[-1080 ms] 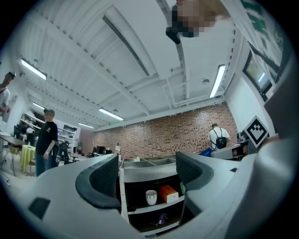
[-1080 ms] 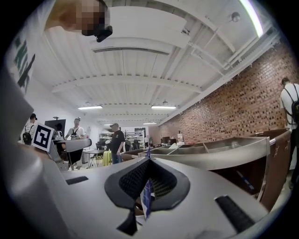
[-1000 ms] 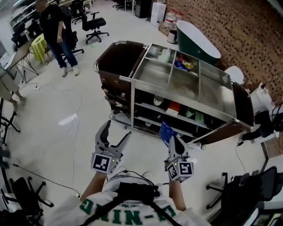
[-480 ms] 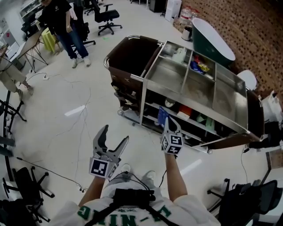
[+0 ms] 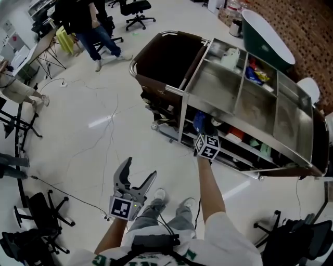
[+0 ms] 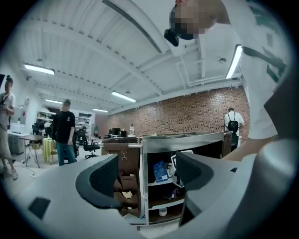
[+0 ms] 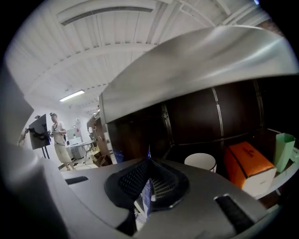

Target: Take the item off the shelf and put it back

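Observation:
A thin blue packet (image 5: 199, 122) is pinched between the jaws of my right gripper (image 5: 201, 130), which is shut on it. That gripper reaches into the left end of the upper shelf of the steel cart (image 5: 216, 85). In the right gripper view the blue packet (image 7: 145, 198) shows edge-on between the pads (image 7: 161, 183), under the cart's top, with dark shelf space ahead. My left gripper (image 5: 140, 169) hangs low over the floor near my feet, open and empty. In the left gripper view the blue packet (image 6: 160, 171) shows in the cart (image 6: 180, 140) beyond the left gripper (image 6: 147, 179).
On the shelf ahead stand a white cup (image 7: 200, 162), an orange box (image 7: 247, 166) and a green item (image 7: 284, 150). A dark green tub (image 5: 268, 36) sits behind the cart. A person (image 5: 91, 23), office chairs (image 5: 136, 8) and floor cables (image 5: 106, 122) lie to the left.
My right gripper has moved forward and up with the blue packet, from in front of the cart into its upper shelf. The left gripper stays low and open.

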### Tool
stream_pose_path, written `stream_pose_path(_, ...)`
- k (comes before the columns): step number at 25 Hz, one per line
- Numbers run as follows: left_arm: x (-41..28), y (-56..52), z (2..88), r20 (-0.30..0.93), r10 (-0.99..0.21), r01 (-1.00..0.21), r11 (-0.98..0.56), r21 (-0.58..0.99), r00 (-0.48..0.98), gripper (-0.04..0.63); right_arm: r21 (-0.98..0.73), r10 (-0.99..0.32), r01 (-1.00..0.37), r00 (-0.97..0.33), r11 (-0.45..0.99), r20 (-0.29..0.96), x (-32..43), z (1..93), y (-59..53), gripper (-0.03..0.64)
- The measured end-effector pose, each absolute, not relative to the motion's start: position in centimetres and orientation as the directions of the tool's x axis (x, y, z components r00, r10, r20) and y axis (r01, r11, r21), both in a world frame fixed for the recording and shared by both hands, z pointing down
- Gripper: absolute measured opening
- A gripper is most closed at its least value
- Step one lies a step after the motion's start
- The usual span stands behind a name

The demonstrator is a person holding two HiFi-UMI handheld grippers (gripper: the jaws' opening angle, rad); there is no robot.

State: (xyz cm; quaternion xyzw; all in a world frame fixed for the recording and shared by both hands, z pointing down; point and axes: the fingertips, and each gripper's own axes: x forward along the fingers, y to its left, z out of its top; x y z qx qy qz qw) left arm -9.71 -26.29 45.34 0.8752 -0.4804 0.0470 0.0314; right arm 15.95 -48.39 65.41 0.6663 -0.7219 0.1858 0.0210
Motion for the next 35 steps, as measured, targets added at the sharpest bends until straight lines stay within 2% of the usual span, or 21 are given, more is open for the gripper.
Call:
stream_pose_path(11, -11.3, -26.3, 49.1, 0.183, -0.842, -0.860, -0.508, 0.046, 0.508, 0.373, -0.252, -0.964, -0.966, -0.010, -0.060, 0.266, 16.8, 68.8, -55.7, 0.015)
stream_pose_path(15, -12.1, -26.2, 49.6, 0.200, -0.845, -0.866, -0.497, 0.049, 0.496, 0.373, -0.220, -0.968, -0.974, -0.009, -0.049, 0.252, 16.5, 68.8, -57.2, 0.023)
stream_pose_path(17, -12.4, -26.4, 49.3, 0.193, -0.848, -0.868, -0.494, 0.045, 0.493, 0.373, -0.236, -0.968, -0.972, -0.049, -0.011, 0.248, 15.7, 68.8, -57.8, 0.105)
stream_pose_path(19, -12.4, -26.4, 49.1, 0.194, -0.847, -0.867, -0.497, 0.042, 0.495, 0.373, -0.264, -0.966, -0.964, -0.101, 0.036, 0.237, 14.8, 68.6, -58.0, 0.255)
stream_pose_path(20, -12.4, -26.4, 49.1, 0.195, -0.847, -0.867, -0.496, 0.041, 0.494, 0.373, -0.268, -0.965, -0.962, -0.119, 0.053, 0.234, 14.4, 68.5, -58.1, 0.309)
stream_pose_path(22, -12.8, -26.4, 49.1, 0.197, -0.850, -0.870, -0.491, 0.041, 0.489, 0.373, -0.256, -0.961, -0.964, -0.139, 0.075, 0.239, 13.7, 68.7, -58.0, 0.378)
stream_pose_path(35, -12.3, -26.5, 49.2, 0.182, -0.845, -0.862, -0.505, 0.041, 0.504, 0.373, -0.245, -0.952, -0.957, -0.210, 0.154, 0.223, 13.3, 67.3, -53.7, 0.379)
